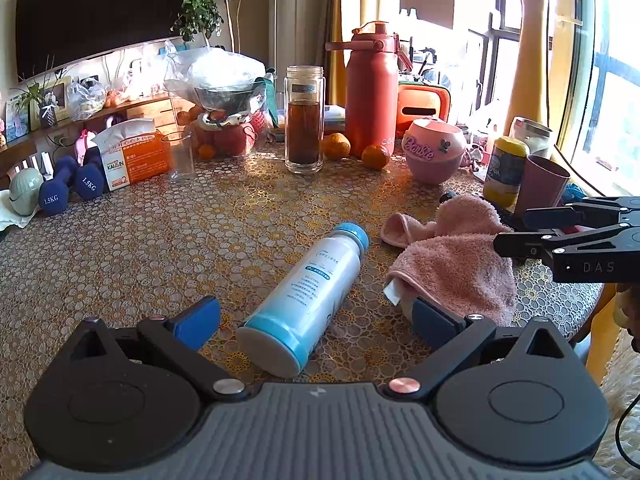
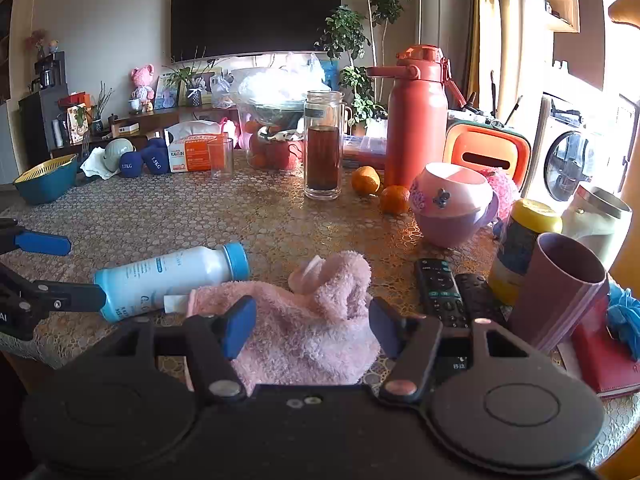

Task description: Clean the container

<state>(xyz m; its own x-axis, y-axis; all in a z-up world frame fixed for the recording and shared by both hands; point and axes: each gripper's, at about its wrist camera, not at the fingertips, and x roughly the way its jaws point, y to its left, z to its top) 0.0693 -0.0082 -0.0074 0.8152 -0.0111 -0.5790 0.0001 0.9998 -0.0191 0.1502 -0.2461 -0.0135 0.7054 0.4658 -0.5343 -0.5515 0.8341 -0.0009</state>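
The left tool (image 1: 316, 322) is spread wide and holds nothing, its blue pads either side of the base of the bottle (image 1: 308, 300) — a white plastic container fading to pale blue at the bottom, with a blue screw cap and small printed text, lying on its side on the bench (image 1: 160, 248) near the front edge. Just right of it lies a crumpled pink towel (image 2: 316, 320), touching the bottle — the right tool (image 2: 312, 330) hovers spread above it, gripping nothing.
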